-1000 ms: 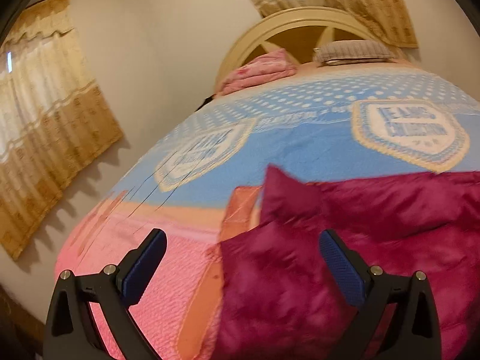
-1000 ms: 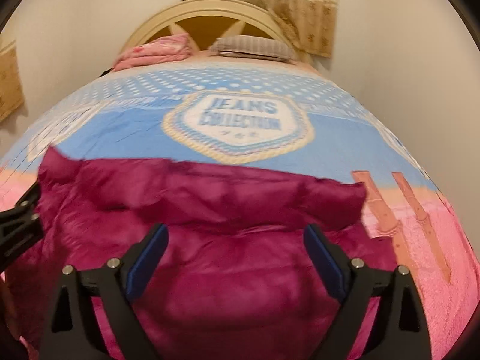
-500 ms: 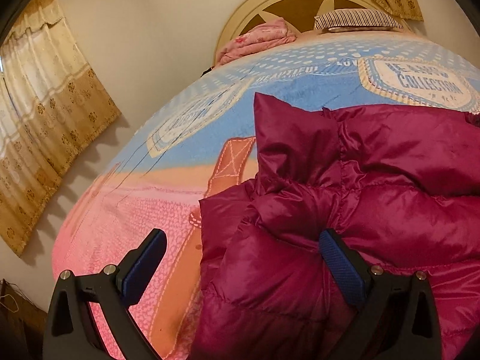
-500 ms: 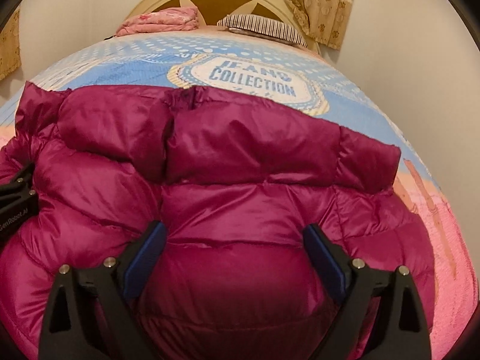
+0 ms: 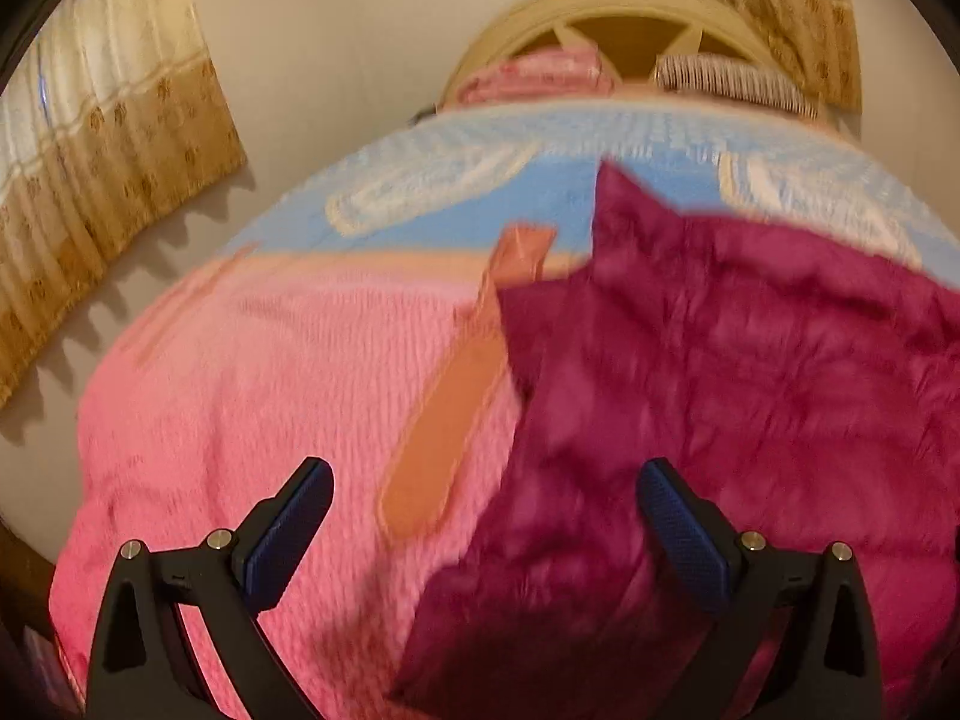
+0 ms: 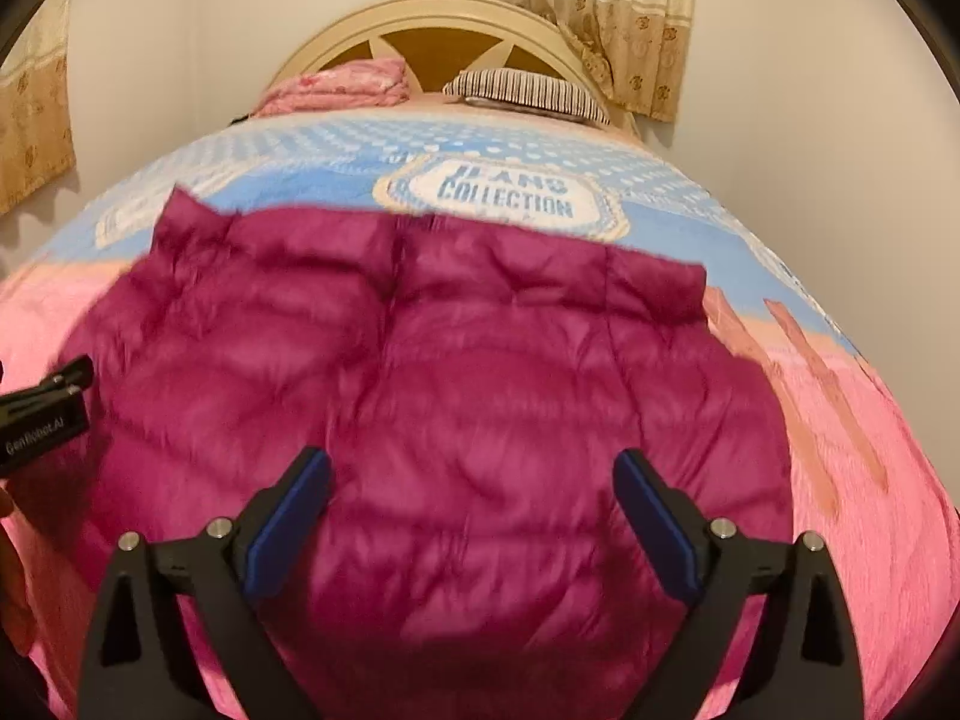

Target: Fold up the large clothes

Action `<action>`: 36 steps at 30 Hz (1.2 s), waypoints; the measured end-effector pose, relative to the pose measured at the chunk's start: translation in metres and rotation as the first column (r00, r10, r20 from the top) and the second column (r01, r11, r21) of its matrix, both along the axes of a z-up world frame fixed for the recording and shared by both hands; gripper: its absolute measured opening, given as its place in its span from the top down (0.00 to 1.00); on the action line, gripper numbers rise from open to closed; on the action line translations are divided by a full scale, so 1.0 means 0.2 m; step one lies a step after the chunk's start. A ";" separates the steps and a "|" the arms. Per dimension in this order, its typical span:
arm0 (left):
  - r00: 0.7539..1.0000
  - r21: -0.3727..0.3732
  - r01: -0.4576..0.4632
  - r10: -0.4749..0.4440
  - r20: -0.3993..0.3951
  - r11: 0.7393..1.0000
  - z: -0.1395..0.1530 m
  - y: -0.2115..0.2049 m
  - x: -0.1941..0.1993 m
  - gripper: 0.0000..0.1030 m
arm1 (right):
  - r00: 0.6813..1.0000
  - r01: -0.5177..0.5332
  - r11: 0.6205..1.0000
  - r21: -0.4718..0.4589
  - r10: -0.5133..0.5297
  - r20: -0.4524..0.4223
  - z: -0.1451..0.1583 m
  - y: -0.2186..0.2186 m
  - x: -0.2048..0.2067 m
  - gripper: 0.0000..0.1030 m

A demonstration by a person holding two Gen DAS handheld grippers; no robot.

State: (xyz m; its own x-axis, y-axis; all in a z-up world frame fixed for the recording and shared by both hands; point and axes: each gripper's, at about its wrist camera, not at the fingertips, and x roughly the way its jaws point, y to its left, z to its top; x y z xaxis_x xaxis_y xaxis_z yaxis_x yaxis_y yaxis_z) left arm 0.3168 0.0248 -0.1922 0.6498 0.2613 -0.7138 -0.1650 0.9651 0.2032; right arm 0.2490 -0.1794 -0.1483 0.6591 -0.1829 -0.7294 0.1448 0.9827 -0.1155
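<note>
A magenta quilted puffer jacket lies spread on the bed, its far edge near the "JEANS COLLECTION" badge. In the left wrist view the jacket fills the right half, its left edge running between my fingers. My left gripper hangs open above that edge, nothing between its blue pads. My right gripper is open over the jacket's middle, holding nothing. The left gripper's body shows at the right view's left edge.
The bedspread is blue at the far end and pink near me. A pink folded blanket and a striped pillow lie by the cream headboard. Curtains hang left, wall to the right.
Both grippers have pulled back and up from the jacket, which now looks smaller and flatter on the bed. Both stayed open throughout.
</note>
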 end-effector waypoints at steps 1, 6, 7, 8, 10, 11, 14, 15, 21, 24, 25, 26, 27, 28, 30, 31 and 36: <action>1.000 -0.004 0.000 0.000 -0.021 1.000 -0.04 0.00 0.00 0.01 | 1.000 -0.002 1.000 -0.004 0.002 -0.009 -0.04 0.01 -0.01 0.06; 1.000 -0.019 0.017 -0.017 -0.025 1.000 -0.09 -0.03 0.00 0.01 | 1.000 -0.008 0.999 -0.050 0.007 -0.017 -0.12 0.04 -0.01 0.05; 0.999 -0.024 0.022 -0.023 -0.031 0.999 -0.09 -0.03 0.00 0.01 | 1.000 -0.011 0.998 -0.064 0.010 -0.019 -0.13 0.05 -0.01 0.05; 0.999 -0.032 0.025 -0.026 -0.031 0.999 -0.10 -0.03 0.01 0.01 | 1.000 -0.011 0.997 -0.076 0.009 -0.021 -0.13 0.06 0.00 0.04; 0.999 -0.041 0.039 -0.040 -0.034 0.998 -0.11 -0.03 0.01 0.01 | 1.000 -0.011 0.996 -0.089 0.008 -0.030 -0.15 0.07 0.01 0.04; 0.998 -0.039 0.049 -0.051 -0.033 0.998 -0.11 -0.03 0.01 0.02 | 0.999 -0.010 0.996 -0.090 0.007 -0.034 -0.15 0.07 0.01 0.04; 0.993 -0.075 0.108 -0.111 -0.034 0.991 -0.10 -0.06 0.00 0.26 | 0.999 -0.013 0.995 -0.100 0.008 -0.048 -0.17 0.07 0.02 0.04; 0.992 -0.074 0.122 -0.124 -0.029 0.990 -0.10 -0.08 -0.01 0.33 | 0.999 -0.013 0.994 -0.106 0.008 -0.050 -0.17 0.07 0.02 0.04; 0.985 -0.067 0.171 -0.173 -0.018 0.983 -0.09 -0.13 -0.04 0.53 | 0.999 -0.009 0.993 -0.121 0.005 -0.039 -0.17 0.07 0.01 0.04; 0.979 -0.017 0.204 -0.205 -0.007 0.979 -0.08 -0.18 -0.07 0.78 | 0.999 -0.005 0.990 -0.139 0.000 -0.035 -0.17 0.09 0.00 0.04; 0.978 -0.003 0.209 -0.209 -0.001 0.978 -0.07 -0.19 -0.08 0.85 | 0.999 -0.003 0.989 -0.145 -0.002 -0.033 -0.17 0.10 -0.01 0.04; 0.977 0.007 0.214 -0.214 0.004 0.977 -0.06 -0.19 -0.09 0.87 | 0.999 0.000 0.989 -0.147 -0.004 -0.032 -0.16 0.10 -0.01 0.03; 0.977 0.012 0.215 -0.215 0.009 0.976 -0.05 -0.18 -0.09 0.89 | 0.999 0.004 0.990 -0.144 -0.008 -0.031 -0.16 0.10 -0.01 0.03; 0.977 0.010 0.213 -0.213 0.014 0.977 -0.03 -0.16 -0.10 0.90 | 0.999 0.007 0.990 -0.138 -0.012 -0.032 -0.16 0.10 -0.01 0.03; 0.976 0.002 0.214 -0.214 0.033 0.977 0.02 -0.13 -0.12 0.91 | 0.999 0.008 0.989 -0.145 -0.013 -0.034 -0.15 0.11 -0.01 0.04; 0.976 0.006 0.213 -0.213 0.047 0.977 0.04 -0.12 -0.13 0.92 | 0.999 0.004 0.988 -0.156 -0.010 -0.034 -0.15 0.12 -0.01 0.04; 0.976 0.036 0.186 -0.189 0.106 0.982 0.19 0.02 -0.22 0.92 | 0.999 -0.036 0.988 -0.148 0.031 -0.031 -0.15 0.23 -0.04 0.04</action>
